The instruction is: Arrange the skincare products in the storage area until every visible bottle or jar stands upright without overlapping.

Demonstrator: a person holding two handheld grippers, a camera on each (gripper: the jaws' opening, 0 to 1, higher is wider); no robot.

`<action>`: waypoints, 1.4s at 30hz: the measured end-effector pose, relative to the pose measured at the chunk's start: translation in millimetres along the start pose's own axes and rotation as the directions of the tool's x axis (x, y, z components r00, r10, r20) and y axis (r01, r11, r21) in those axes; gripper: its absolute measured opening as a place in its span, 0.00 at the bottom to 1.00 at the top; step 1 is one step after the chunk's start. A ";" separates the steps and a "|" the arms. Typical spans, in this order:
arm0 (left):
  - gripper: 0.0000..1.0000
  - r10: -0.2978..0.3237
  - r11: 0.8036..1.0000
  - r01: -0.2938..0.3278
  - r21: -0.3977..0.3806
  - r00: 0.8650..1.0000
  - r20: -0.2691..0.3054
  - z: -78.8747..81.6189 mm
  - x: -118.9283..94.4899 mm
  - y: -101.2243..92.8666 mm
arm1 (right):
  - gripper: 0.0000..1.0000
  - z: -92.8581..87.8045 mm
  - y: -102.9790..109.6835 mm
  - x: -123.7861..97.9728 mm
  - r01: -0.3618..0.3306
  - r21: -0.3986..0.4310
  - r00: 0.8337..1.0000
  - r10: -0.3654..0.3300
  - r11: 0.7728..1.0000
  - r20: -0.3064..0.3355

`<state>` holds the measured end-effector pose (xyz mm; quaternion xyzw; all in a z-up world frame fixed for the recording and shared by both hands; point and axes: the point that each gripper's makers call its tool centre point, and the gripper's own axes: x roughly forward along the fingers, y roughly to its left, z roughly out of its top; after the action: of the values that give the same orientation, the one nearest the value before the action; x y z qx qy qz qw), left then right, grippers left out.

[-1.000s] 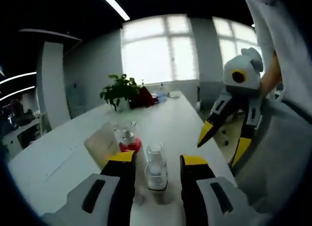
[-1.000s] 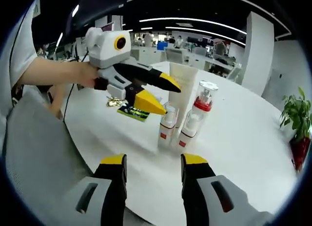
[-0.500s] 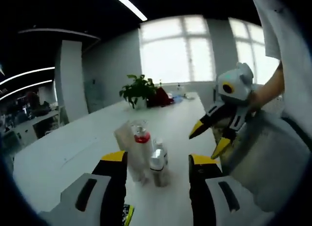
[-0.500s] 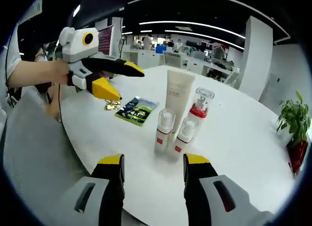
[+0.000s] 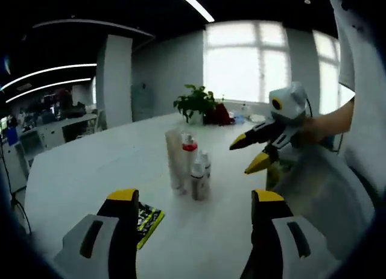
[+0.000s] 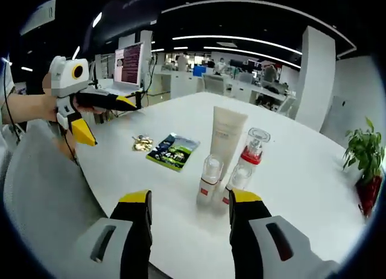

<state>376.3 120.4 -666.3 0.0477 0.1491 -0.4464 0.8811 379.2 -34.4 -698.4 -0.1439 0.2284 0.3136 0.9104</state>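
Skincare products stand upright in a tight cluster mid-tabletop (image 6: 313,188), near its front edge. Right gripper view, left to right: left gripper (image 6: 110,117) off the table's left edge, jaws spread, empty; gold wrapper (image 6: 143,144); green-black sachet (image 6: 173,152); small red-labelled bottle (image 6: 208,181); tall cream tube (image 6: 224,136), print unreadable; second small bottle (image 6: 235,181); clear-capped red-collared pump bottle (image 6: 251,151); potted plant (image 6: 363,153) at far right. Right gripper (image 6: 190,202) released, holding nothing.

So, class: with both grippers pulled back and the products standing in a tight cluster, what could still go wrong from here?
The two small bottles and the red-collared pump bottle stand very close together beside the tall tube; nudging one could topple its neighbours. Reaching in again with the open right gripper might also sweep the green packet about.
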 end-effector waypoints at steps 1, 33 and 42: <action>0.77 0.017 1.000 -0.017 -0.013 1.000 -0.008 -3.1 -3.9 1.5 | 0.52 -1.2 1.0 0.2 -0.004 -0.007 1.000 0.004 1.000 -0.006; 0.99 0.214 0.957 -0.221 -0.190 0.975 -0.057 -38.2 -52.7 19.7 | 0.78 -13.0 15.9 6.4 -0.054 -0.037 0.996 0.051 0.998 -0.075; 0.99 0.210 0.958 -0.220 -0.182 0.975 -0.072 -39.4 -55.0 24.6 | 0.91 -18.9 13.7 9.1 -0.041 -0.036 0.994 0.037 0.999 -0.101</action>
<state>356.7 186.0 -688.2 -0.0086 0.2076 -0.3304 0.9207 370.7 -27.0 -720.7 -0.1723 0.2707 0.3279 0.8886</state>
